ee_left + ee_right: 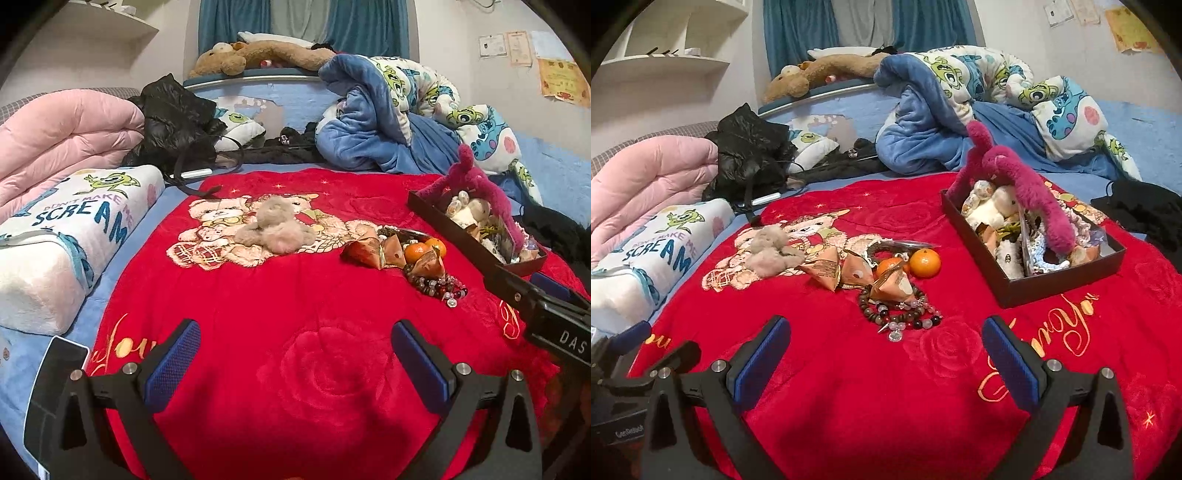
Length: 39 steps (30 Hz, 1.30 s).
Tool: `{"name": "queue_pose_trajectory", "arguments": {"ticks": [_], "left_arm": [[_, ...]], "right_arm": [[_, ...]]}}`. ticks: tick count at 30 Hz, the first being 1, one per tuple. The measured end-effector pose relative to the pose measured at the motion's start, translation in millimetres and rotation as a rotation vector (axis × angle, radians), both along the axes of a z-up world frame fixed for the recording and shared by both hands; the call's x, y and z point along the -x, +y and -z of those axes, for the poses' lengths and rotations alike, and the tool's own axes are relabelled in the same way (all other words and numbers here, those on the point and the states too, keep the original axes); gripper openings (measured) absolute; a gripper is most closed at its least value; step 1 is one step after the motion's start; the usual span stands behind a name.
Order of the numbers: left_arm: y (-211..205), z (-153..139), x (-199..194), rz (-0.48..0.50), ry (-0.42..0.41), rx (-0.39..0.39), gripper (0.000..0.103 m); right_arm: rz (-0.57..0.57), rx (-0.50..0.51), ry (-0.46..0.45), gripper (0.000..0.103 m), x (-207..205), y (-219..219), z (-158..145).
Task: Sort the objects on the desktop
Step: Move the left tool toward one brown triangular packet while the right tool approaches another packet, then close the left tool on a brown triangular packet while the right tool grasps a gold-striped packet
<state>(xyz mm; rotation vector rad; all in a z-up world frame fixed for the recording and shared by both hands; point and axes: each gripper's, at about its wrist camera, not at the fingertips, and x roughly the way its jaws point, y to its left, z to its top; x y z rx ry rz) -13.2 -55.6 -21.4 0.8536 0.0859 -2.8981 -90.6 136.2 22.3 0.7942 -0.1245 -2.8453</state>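
From the left wrist view, the left gripper (295, 363) hangs spread wide over bare red blanket (258, 295), holding nothing; it looks parked short of the clutter, likely before a first pick. The right gripper (532, 291) enters at the right edge, beside the black box (454, 225); its jaws cannot be read here. Loose items lie grouped mid-blanket: one grey plush toy (275, 229), two tangerines (424, 249), a heap of bead bracelets (437, 286), and about three triangular snack packets (369, 251). The box already carries a magenta plush (476, 184) and smaller toys, so it probably serves as the sorting bin.

From the right wrist view, the right gripper (886, 363) is likewise spread and empty, aimed toward the bead bracelets (897, 310) just ahead. Two tangerines (925, 263), three snack packets (823, 273) and the single grey plush toy (772, 251) sit beyond; the black box (1060, 280) stands to the right, well filled. Bracelets overlap too much to count.
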Motion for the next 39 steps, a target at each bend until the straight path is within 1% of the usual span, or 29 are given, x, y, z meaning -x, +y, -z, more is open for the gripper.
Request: {"name": "queue_pose_trajectory", "arguments": {"ticks": [4,6,10,13,15,18,20,25,27,30,32,36,37,38,39], "left_arm": [[1.9,1.2,19.1,0.011,-0.025,-0.007,0.103],[4.2,3.8,28.6,0.03,-0.045,-0.018,0.103],[8.1,1.8,46.7,0.032,-0.045,-0.022,0.103],[13.1,-1.4,73.1,0.025,-0.077,0.007,0.103],[15.8,-4.7,92.0,0.016,-0.08,0.008,0.103],[23.0,-5.5,116.8,0.013,-0.09,0.008,0.103],[31.4,-1.5,132.5,0.034,-0.107,0.022,0.103],[47.6,19.2,156.7,0.039,-0.131,0.066,0.103],[48.4,27.0,167.5,0.046,-0.157,0.065,0.103],[46.4,35.1,182.7,0.075,-0.191,0.032,0.103],[45.3,41.2,193.6,0.078,-0.216,0.041,0.103],[47.1,57.5,215.6,0.093,-0.298,0.064,0.103],[46.1,60.0,218.4,0.093,-0.308,0.058,0.103],[43.5,59.8,219.3,0.093,-0.31,0.037,0.103],[40.5,59.3,219.6,0.089,-0.309,0.023,0.103]], "right_arm": [[0.009,0.047,-0.004,0.103,14.2,2.4,-0.3],[0.01,0.043,-0.012,0.103,24.4,2.2,-0.5],[0.003,0.019,-0.036,0.103,45.8,0.2,-3.5],[0.039,-0.032,-0.043,0.103,64.4,-1.4,-6.4],[0.029,-0.064,-0.065,0.103,83.7,-3.5,-8.7],[0.015,-0.102,-0.073,0.103,101.4,-4.4,-10.9],[0.008,-0.115,-0.081,0.103,109.7,-3.5,-8.8],[0.005,-0.064,-0.13,0.103,126.3,13.2,9.4],[-0.02,-0.062,-0.154,0.1,130.9,13.5,15.5],[-0.036,-0.047,-0.167,0.098,134.8,14.0,20.7],[-0.054,-0.016,-0.188,0.098,139.0,13.4,25.3],[-0.086,-0.001,-0.236,0.089,149.4,7.3,36.6],[-0.082,-0.007,-0.252,0.088,152.3,6.5,40.1],[-0.075,-0.012,-0.264,0.083,154.8,6.0,43.6],[-0.08,-0.007,-0.271,0.083,156.6,5.7,45.9]]}}
